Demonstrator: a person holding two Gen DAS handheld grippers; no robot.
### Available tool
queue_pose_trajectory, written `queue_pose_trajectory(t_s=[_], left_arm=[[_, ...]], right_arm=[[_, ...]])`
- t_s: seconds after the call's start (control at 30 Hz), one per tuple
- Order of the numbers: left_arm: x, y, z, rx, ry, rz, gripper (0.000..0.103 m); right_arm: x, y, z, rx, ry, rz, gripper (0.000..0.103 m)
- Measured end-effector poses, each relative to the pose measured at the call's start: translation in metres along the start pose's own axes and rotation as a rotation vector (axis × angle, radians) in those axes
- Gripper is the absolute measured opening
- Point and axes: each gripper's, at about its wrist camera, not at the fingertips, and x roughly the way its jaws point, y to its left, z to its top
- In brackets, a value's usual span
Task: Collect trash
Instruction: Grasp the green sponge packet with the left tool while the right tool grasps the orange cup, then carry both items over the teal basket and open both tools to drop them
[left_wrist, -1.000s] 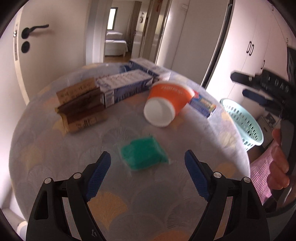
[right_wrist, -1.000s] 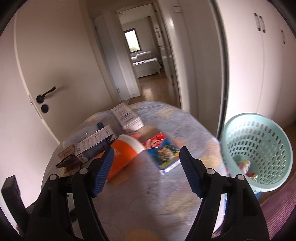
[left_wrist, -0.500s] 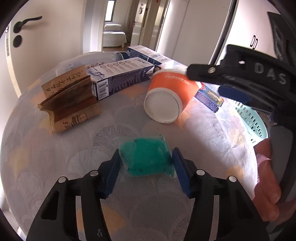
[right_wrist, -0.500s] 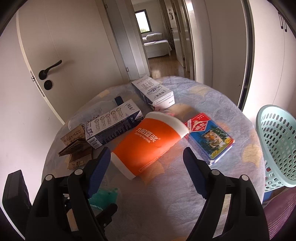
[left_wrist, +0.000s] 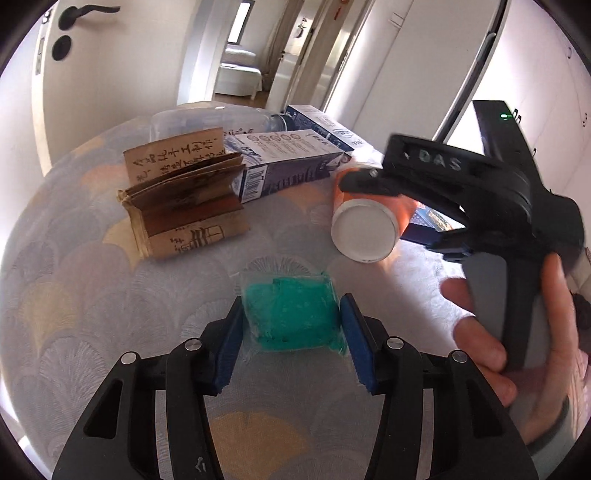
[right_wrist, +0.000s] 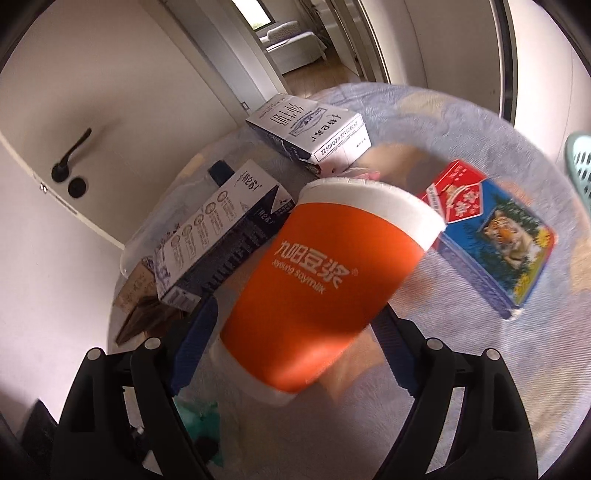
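Left gripper (left_wrist: 291, 345) sits low over the round, cloth-covered worktop (left_wrist: 74, 302) with its two blue pads on either side of a small green packet (left_wrist: 293, 317); the jaws are closing, and the pads appear to touch the packet's edges, so the packet looks clamped between them while it lies on the cloth. Right gripper (right_wrist: 295, 347), held in a person's hand (left_wrist: 517, 332) that shows at the right edge of the left camera's view, straddles an orange paper cup (right_wrist: 317, 291) that lies on its side with its white base toward the handle; its jaws are opening and stand wide of the cup's sides, so the cup is between them but not gripped. Behind the cup lie two white and navy cartons (right_wrist: 221, 236), a red and blue box with a tiger picture (right_wrist: 495, 243), a folded brown paper bag (left_wrist: 184, 195) and a clear plastic bottle (left_wrist: 207, 118). A pale green basket (right_wrist: 580, 158) peeks in at the far right edge, beside the worktop. The step in hand seems to be picking up two pieces of trash at once. Next, the right jaws would need to close gently on the cup's soft wall without crushing it, then both items can be lifted and carried to the basket, probably the bin.
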Motion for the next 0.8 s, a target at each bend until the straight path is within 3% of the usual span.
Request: queue_pose_trajectory(t_s=[0.2,0.47,0.8], left_arm=[[-0.001,-0.005,-0.002,0.016,-0.008,0.003,0.050],[-0.002,-0.003,-0.002,0.010,-0.007,0.003,0.050],[-0.003,-0.007,-0.001,0.027,-0.022,0.027,0.049]], right_arm=[[0.000,0.006,-0.006,-0.073,-0.050,-0.067,0.078],[-0.010,0.012,-0.019,-0.139,-0.066,-0.084,0.059],[-0.052,-0.017,-0.031,-0.091,-0.132,-0.064,0.050]])
